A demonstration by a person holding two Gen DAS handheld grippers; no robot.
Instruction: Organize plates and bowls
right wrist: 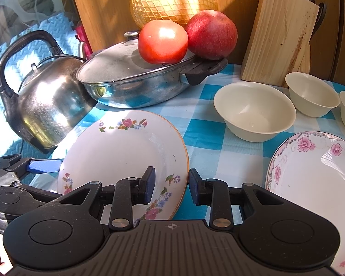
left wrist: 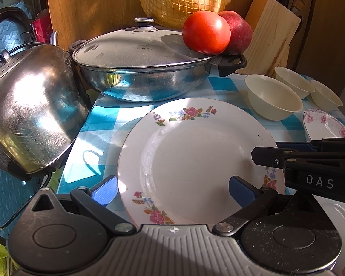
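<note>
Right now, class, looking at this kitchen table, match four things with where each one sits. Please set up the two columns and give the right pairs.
Things:
1. tomato
2. kettle
3. knife block
4. plate with pink flowers

Places:
A. far left, beside the pan
B. near right corner of the checked cloth
C. on the pan's lid
D. back right, behind the cream bowls

Pairs: 1-C, 2-A, 3-D, 4-B
</note>
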